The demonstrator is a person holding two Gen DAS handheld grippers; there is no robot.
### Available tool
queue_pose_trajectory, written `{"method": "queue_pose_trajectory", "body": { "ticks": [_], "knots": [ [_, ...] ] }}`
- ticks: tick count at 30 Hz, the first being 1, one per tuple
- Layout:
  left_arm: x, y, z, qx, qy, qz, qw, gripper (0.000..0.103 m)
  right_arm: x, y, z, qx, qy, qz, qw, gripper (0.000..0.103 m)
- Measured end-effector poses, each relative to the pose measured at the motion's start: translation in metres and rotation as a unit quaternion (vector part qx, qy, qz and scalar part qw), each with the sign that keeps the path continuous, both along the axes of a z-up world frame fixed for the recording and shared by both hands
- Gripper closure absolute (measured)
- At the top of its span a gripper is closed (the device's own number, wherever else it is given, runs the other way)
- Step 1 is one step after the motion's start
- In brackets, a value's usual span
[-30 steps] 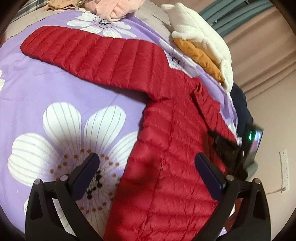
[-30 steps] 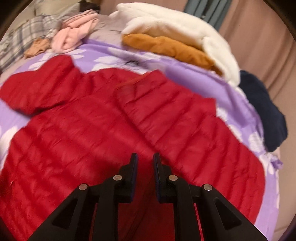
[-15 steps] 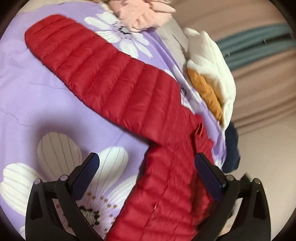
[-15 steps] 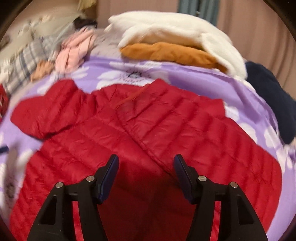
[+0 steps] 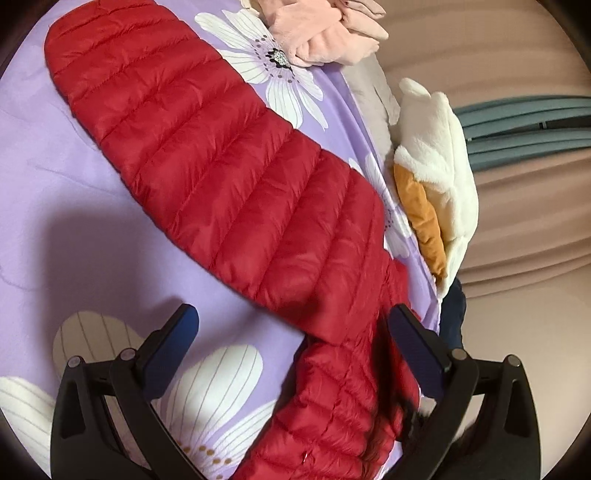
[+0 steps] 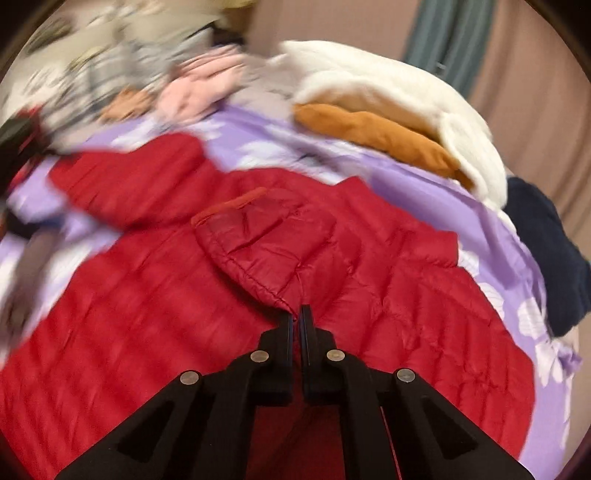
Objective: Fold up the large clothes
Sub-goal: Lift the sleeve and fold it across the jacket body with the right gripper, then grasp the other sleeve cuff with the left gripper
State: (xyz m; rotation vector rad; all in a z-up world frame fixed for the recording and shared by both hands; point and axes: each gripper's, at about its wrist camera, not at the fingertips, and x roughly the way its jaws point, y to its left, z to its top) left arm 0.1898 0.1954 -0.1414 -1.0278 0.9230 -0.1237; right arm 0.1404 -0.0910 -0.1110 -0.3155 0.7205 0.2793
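Note:
A red quilted puffer jacket (image 5: 236, 177) lies on a purple bedspread with white flowers (image 5: 55, 177). In the left wrist view its long sleeve stretches to the upper left. My left gripper (image 5: 291, 332) is open, hovering over the sleeve's base near the armpit. In the right wrist view the jacket body (image 6: 147, 302) fills the middle, with one side folded over it. My right gripper (image 6: 296, 314) is shut on the edge of that folded red fabric.
A white fleece over an orange garment (image 5: 439, 177) lies at the bed's far edge, also in the right wrist view (image 6: 388, 107). Pink clothes (image 5: 325, 33) lie beyond the sleeve. A navy garment (image 6: 550, 251) sits at the right edge. Beige curtains stand behind.
My left gripper moved forward along the sleeve, staying open. My right gripper opened half a second ago, then closed on the folded jacket edge; its view swung, blurring the left.

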Motion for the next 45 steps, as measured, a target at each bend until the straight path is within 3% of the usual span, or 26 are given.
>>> {"method": "queue_pose_trajectory", "body": {
  "ticks": [3, 6, 8, 12, 16, 19, 22, 24, 27, 30, 33, 35, 39, 45],
  "knots": [
    [0.005, 0.004, 0.0, 0.001, 0.0, 0.006, 1.0, 0.0, -0.014, 0.007, -0.024, -0.042, 0.047, 0.027, 0.998, 0.098],
    [0.01, 0.011, 0.0, 0.0, -0.001, 0.016, 0.9999, 0.0, -0.021, 0.006, -0.025, -0.06, 0.051, 0.027, 0.996, 0.097],
    [0.012, 0.016, 0.001, -0.004, -0.004, 0.022, 0.9997, 0.0, -0.025, 0.001, -0.007, -0.01, 0.057, 0.035, 0.998, 0.096],
    [0.014, 0.024, 0.0, -0.017, -0.01, 0.035, 0.9992, 0.0, -0.024, -0.004, 0.025, 0.083, 0.028, 0.056, 0.995, 0.096],
    [0.016, 0.031, -0.006, -0.044, -0.009, 0.051, 0.9977, 0.0, 0.019, -0.004, 0.022, 0.149, 0.034, 0.01, 0.988, 0.096],
    [0.019, 0.032, -0.01, -0.048, -0.005, 0.054, 0.9974, 0.0, 0.03, -0.003, 0.027, 0.243, 0.062, 0.028, 0.968, 0.096],
    [0.023, 0.032, -0.016, -0.056, 0.001, 0.062, 0.9965, 0.0, 0.041, 0.007, 0.025, 0.203, 0.033, 0.013, 0.978, 0.096],
    [0.025, 0.031, -0.021, -0.067, 0.004, 0.069, 0.9953, 0.0, 0.055, 0.011, 0.01, 0.196, 0.063, -0.005, 0.979, 0.096],
    [0.027, 0.031, -0.023, -0.071, -0.002, 0.077, 0.9945, 0.0, 0.063, 0.023, -0.025, 0.173, 0.145, -0.003, 0.974, 0.096],
    [0.029, 0.035, -0.025, -0.083, -0.009, 0.089, 0.9925, 0.0, 0.04, 0.035, -0.044, 0.148, 0.17, 0.029, 0.974, 0.096],
    [0.03, 0.04, -0.027, -0.098, -0.015, 0.107, 0.9893, 0.0, 0.03, 0.031, -0.041, 0.166, 0.168, 0.039, 0.971, 0.096],
    [0.028, 0.042, -0.026, -0.108, -0.02, 0.116, 0.9871, 0.0, 0.024, 0.023, -0.03, 0.204, 0.158, 0.035, 0.965, 0.096],
    [0.011, 0.051, -0.029, -0.161, -0.045, 0.13, 0.9773, 0.0, -0.005, 0.012, 0.002, 0.255, 0.098, 0.066, 0.96, 0.096],
    [-0.014, 0.085, -0.032, -0.184, -0.074, 0.169, 0.9654, 0.0, -0.02, 0.003, 0.014, 0.268, 0.081, 0.079, 0.957, 0.096]
  ]
}}
